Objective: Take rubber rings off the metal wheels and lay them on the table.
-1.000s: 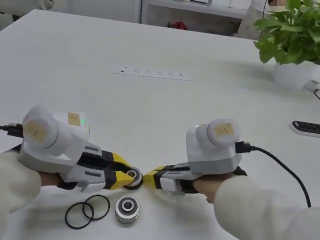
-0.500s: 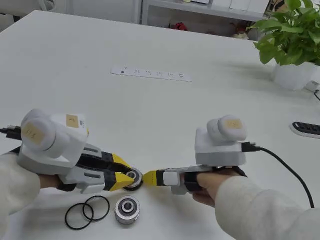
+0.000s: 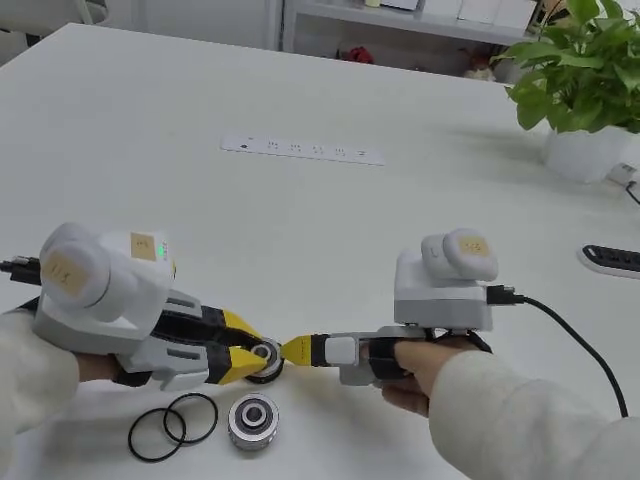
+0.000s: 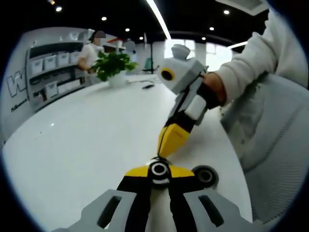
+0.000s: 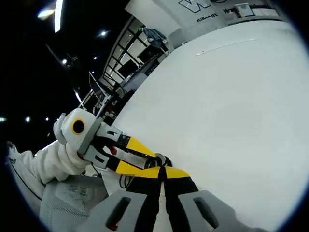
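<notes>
Left hand-held gripper point(image 3: 256, 353) pinches a small silver metal wheel point(image 3: 267, 351) near the front of the white counter point(image 3: 300, 230); right hand-held gripper point(image 3: 290, 349), jaws pressed together at its rim, should peel the black rubber ring point(image 4: 159, 163) off evenly.

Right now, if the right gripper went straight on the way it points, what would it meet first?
The metal wheel clamped in the left gripper; the right gripper seems to be at its rim, contact unclear.

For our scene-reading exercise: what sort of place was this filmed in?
Probably an office or lab workroom: a big white table, a potted plant, a power strip, shelves of bins behind.
</notes>
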`<control>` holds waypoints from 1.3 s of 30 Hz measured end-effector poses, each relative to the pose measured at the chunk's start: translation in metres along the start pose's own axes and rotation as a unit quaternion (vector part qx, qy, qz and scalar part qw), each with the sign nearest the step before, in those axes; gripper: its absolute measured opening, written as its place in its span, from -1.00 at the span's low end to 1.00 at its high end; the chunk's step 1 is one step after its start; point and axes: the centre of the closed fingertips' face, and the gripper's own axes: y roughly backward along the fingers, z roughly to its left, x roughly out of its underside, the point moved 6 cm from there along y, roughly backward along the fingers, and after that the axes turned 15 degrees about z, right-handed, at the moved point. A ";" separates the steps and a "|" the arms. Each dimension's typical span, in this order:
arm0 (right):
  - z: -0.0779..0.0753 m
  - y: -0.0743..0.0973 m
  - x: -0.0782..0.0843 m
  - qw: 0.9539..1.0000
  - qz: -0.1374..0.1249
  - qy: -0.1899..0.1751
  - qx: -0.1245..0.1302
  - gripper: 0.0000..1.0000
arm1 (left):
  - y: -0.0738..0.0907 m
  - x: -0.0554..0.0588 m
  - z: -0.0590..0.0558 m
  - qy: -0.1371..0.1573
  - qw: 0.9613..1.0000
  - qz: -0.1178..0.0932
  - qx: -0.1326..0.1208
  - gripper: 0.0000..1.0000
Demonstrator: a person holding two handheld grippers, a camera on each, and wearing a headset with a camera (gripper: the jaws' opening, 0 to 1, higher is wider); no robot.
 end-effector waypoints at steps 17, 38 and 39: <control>0.007 -0.002 0.000 1.000 0.005 -0.003 -0.005 -1.00 | -0.001 -0.001 -0.001 -0.006 1.000 0.002 -0.004 -0.72; 0.006 0.005 -0.013 0.995 -0.004 0.092 0.032 -0.87 | -0.003 -0.002 -0.002 -0.010 1.000 0.001 -0.004 -0.72; 0.004 0.005 -0.012 0.994 0.005 0.104 0.039 -0.84 | -0.003 -0.002 -0.002 -0.010 1.000 0.001 -0.004 -0.72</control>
